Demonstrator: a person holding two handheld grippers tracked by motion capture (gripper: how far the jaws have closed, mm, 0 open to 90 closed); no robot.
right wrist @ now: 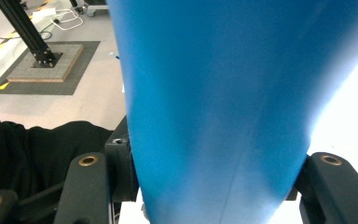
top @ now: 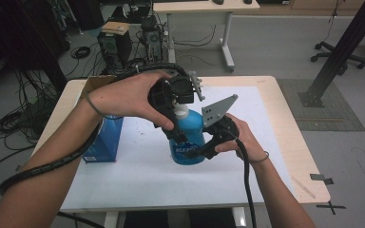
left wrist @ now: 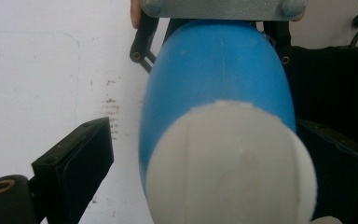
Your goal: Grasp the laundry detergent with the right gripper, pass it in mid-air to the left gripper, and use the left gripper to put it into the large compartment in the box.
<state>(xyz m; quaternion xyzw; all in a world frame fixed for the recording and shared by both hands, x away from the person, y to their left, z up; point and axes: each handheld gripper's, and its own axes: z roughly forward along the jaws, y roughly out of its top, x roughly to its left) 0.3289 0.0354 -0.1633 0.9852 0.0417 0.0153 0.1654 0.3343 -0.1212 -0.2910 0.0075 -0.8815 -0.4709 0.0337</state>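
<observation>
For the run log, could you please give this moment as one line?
right tool: shut on blue bottle | left tool: open around white cap | blue box: left of bottle

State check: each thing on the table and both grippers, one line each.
blue bottle: upright on the table, white cap on
white cap: between the left gripper's jaws, a gap visible on one side
right gripper: shut on the bottle's body
left gripper: above the bottle, jaws open around the cap
blue box: standing at the table's left, top flap open
</observation>
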